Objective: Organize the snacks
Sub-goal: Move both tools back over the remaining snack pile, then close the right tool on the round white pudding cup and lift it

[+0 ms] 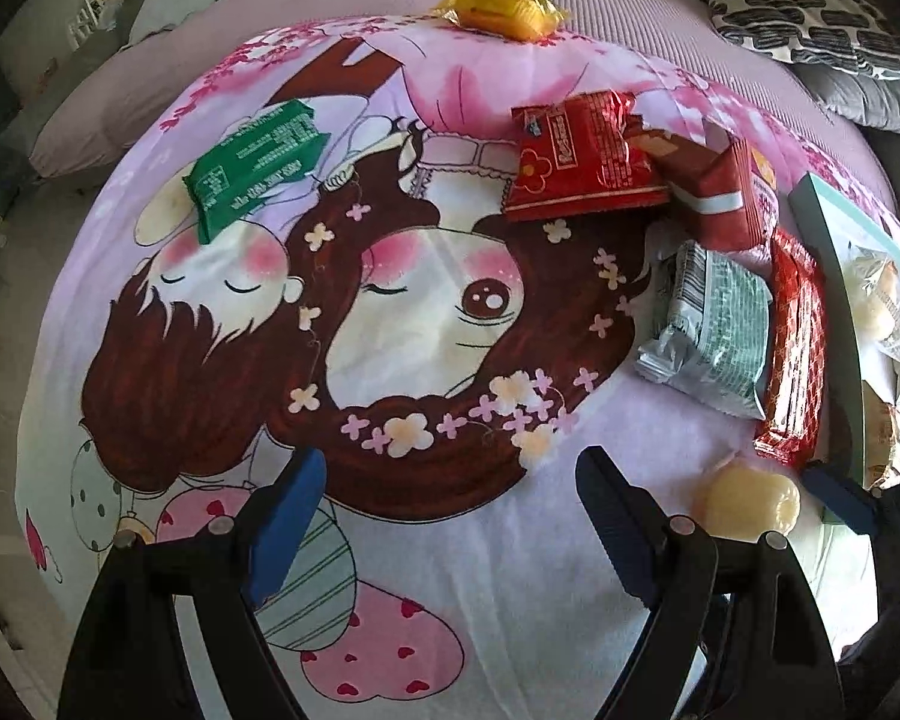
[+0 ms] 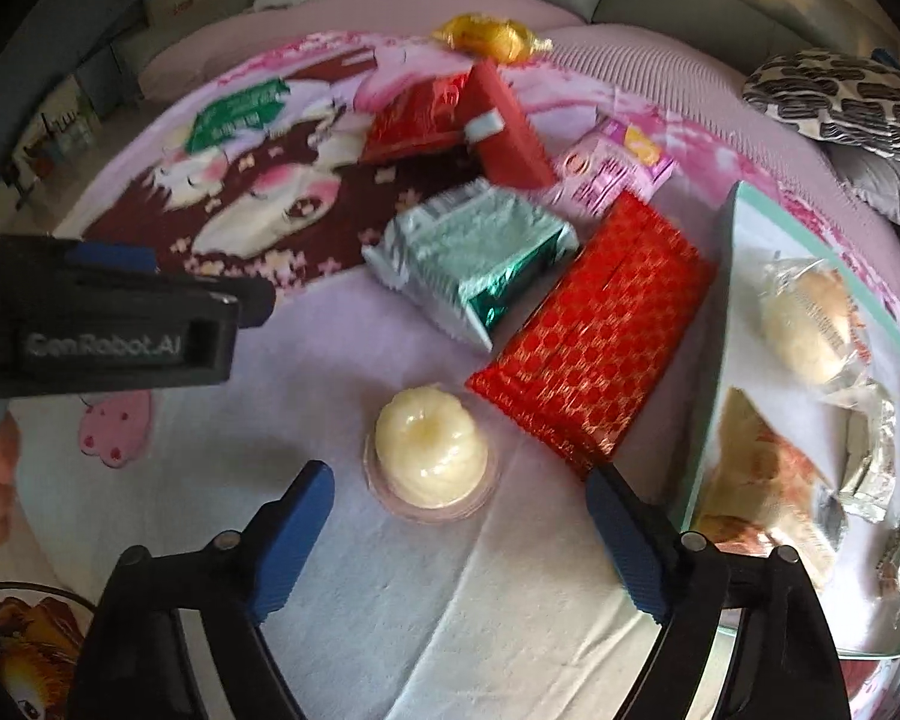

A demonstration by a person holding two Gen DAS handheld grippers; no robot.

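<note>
Lining up on the pale yellow jelly cup (image 2: 431, 457) looks like the step in hand: the right gripper (image 2: 459, 534) sits just near of it, blue pads wide apart and clear of the cup on both sides, nothing held yet. The cup stands upside down on the cartoon bedsheet (image 2: 306, 540), near the middle, just left of the mint-rimmed tray (image 2: 705, 420).

My guess for the next move: push forward so the pads straddle the cup, squeeze gently (it looks squishy and slick), lift, then carry it right into the tray.

The left gripper (image 1: 450, 516) is also open and empty, over bare sheet to the left of the cup.

Count of loose snacks on the sheet, as far as I can tell:
- 1 jelly cup
- 1 long red gold-patterned packet (image 2: 594, 336), just far-right of the cup, against the tray
- 1 silver-green foil pack (image 2: 471, 255)
- 2 other red packs, overlapping, farther back: red foil pack (image 1: 582, 159) and red box-like pack (image 1: 720, 198)
- 1 pink packet (image 2: 615, 171)
- 1 green packet (image 1: 255, 165), far left
- 1 yellow wrapped snack (image 1: 501, 11) at the far edge

Already in the tray: a wrapped round bun (image 2: 807, 324) plus a few more wrapped items, too blurry to count.
</note>
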